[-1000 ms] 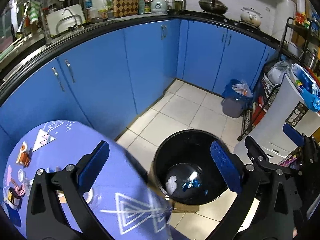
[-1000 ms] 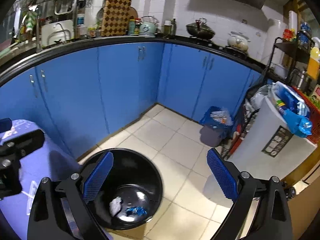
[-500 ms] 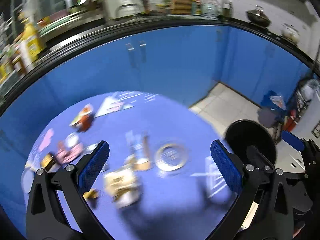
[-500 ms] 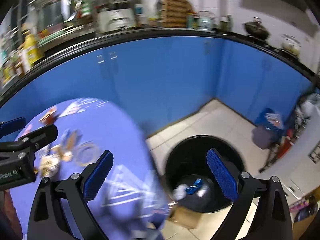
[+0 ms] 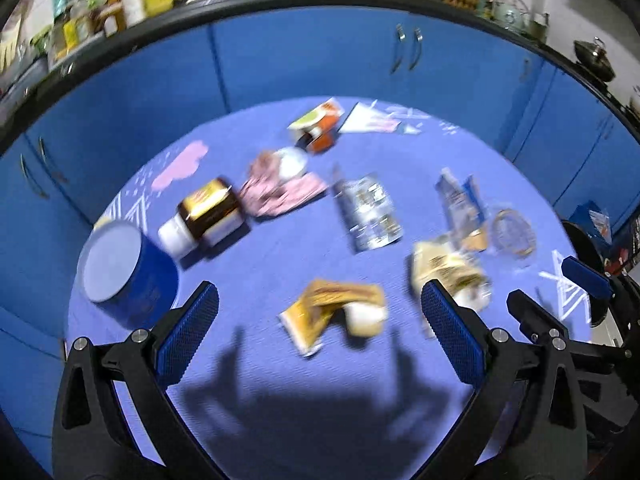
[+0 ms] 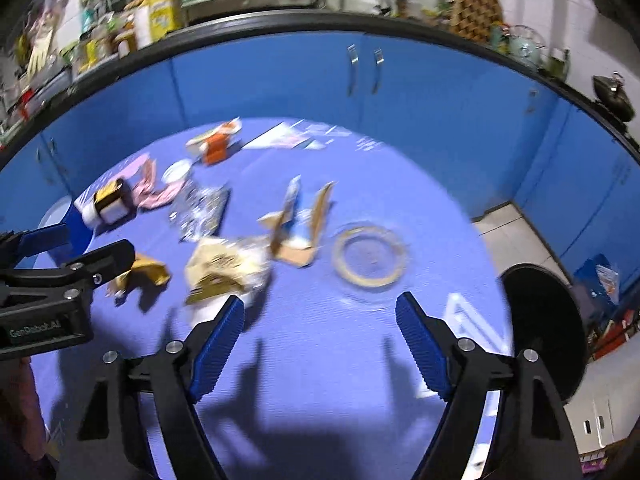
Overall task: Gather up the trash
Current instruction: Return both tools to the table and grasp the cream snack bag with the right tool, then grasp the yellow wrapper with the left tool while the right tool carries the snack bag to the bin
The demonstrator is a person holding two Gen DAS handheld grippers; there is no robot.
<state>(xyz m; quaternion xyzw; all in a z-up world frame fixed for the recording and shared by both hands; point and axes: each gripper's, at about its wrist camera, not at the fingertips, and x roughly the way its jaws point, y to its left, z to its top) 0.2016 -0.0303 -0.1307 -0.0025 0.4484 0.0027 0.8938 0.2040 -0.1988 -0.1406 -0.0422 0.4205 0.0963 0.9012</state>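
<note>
Trash lies scattered on the round table under a purple cloth (image 5: pixel 280 264). My left gripper (image 5: pixel 319 294) is open above a yellow wrapper (image 5: pixel 320 308), not touching it. A crumpled cream wrapper (image 5: pixel 444 268) lies by its right finger. Farther off are a silver foil packet (image 5: pixel 368 212), a pink wrapper (image 5: pixel 280 194) and a torn carton (image 5: pixel 460 200). My right gripper (image 6: pixel 320 302) hovers over bare cloth, its jaws closing with nothing between them. Just beyond it are the cream wrapper (image 6: pixel 224 264), the torn carton (image 6: pixel 300 224) and a glass dish (image 6: pixel 370 256). The black bin (image 6: pixel 540 340) stands on the floor at the right.
A blue round tin (image 5: pixel 128 272), a brown jar with a white lid (image 5: pixel 204 218) and an orange box (image 5: pixel 316 132) also sit on the table. Blue cabinets (image 6: pixel 280 76) curve behind it. The left gripper (image 6: pixel 104 240) reaches in from the left of the right wrist view.
Both views have swung left from the bin on the floor to the littered table and come lower. The right gripper's jaws stand closer together than before.
</note>
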